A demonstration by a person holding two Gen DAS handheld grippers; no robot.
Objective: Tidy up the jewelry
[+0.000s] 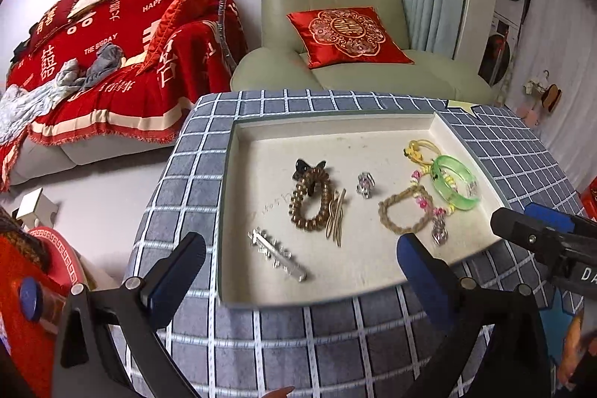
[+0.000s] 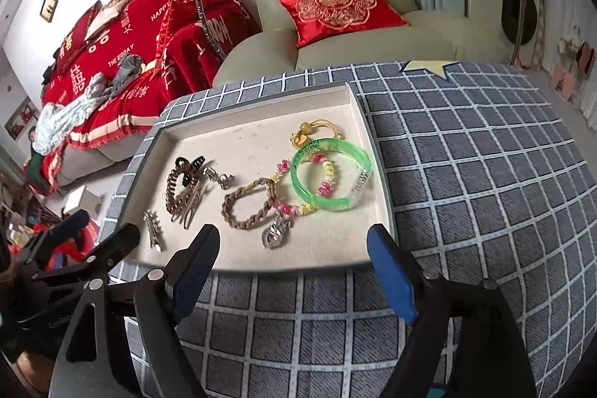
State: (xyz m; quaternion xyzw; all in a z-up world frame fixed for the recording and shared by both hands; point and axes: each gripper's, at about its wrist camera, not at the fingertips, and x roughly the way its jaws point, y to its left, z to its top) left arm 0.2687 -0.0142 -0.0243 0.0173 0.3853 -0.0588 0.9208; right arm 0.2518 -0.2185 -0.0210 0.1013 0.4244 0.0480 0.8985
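Left wrist view: your left gripper [image 1: 298, 276] is standing wide apart, holding nothing, hovering over the near edge of the tray [image 1: 328, 131]. Its fingers [image 1: 175, 271] are touching no jewelry.

Right wrist view: your right gripper [image 2: 294, 271] is also spread wide and empty, hanging just above the tray's near rim, clear of everything.

All the jewelry is lying inside the tray, on the checked cloth [image 2: 466, 155]. Count:
- one green bangle [image 2: 330, 174]
- one braided bracelet [image 2: 248, 204]
- one pink-yellow coil tie [image 2: 298, 189], running under the bangle
- one brown coil tie [image 2: 179, 191] with a black clip [image 2: 190, 163] touching it
- one yellow tie [image 2: 317, 133]
- one long silver clip [image 1: 278, 254]
- one gold hairpin [image 1: 335, 217]
- two small silver pieces [image 1: 365, 184], [image 2: 276, 234]
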